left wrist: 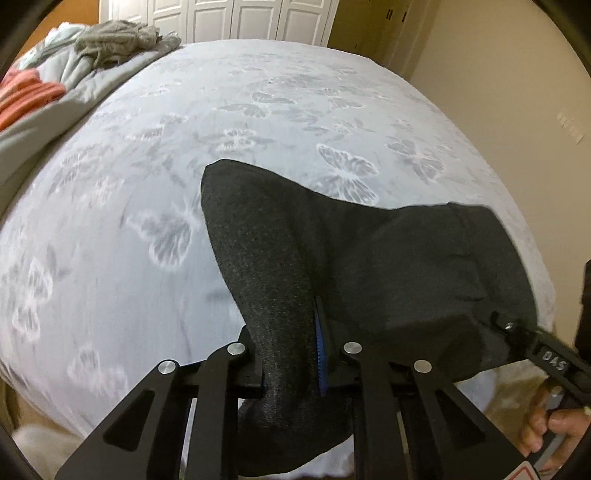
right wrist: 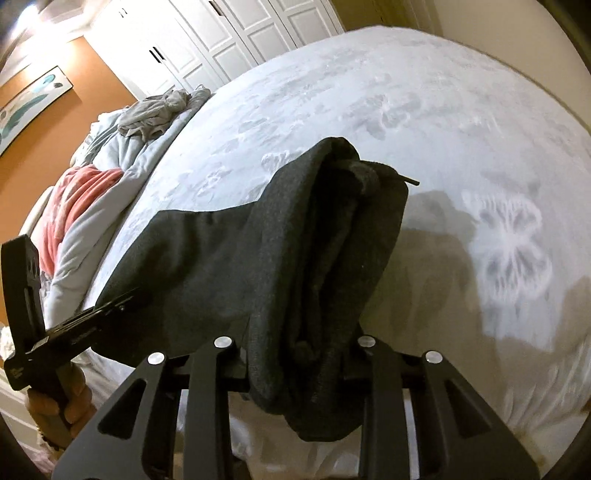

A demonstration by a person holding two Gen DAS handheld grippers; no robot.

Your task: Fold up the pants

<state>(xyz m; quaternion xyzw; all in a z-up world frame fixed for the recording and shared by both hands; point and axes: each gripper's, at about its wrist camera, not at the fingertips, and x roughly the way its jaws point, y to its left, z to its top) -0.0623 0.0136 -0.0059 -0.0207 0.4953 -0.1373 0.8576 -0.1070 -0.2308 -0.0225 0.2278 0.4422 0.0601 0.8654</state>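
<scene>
Dark charcoal pants (left wrist: 369, 266) hang stretched between my two grippers, lifted above the near edge of a bed. My left gripper (left wrist: 295, 354) is shut on one end of the pants; its blue pad shows against the cloth. My right gripper (right wrist: 303, 350) is shut on the other end of the pants (right wrist: 258, 258), where the waistband and a drawstring tip (right wrist: 408, 181) bunch up. The right gripper also shows at the right edge of the left wrist view (left wrist: 517, 328), and the left gripper at the left edge of the right wrist view (right wrist: 107, 310).
The bed (left wrist: 258, 110) has a pale sheet with butterfly prints. A heap of grey bedding (left wrist: 122, 40) and an orange-red cloth (left wrist: 29, 92) lies at its far left. White closet doors (left wrist: 240, 18) stand behind. A beige wall (left wrist: 517, 92) is on the right.
</scene>
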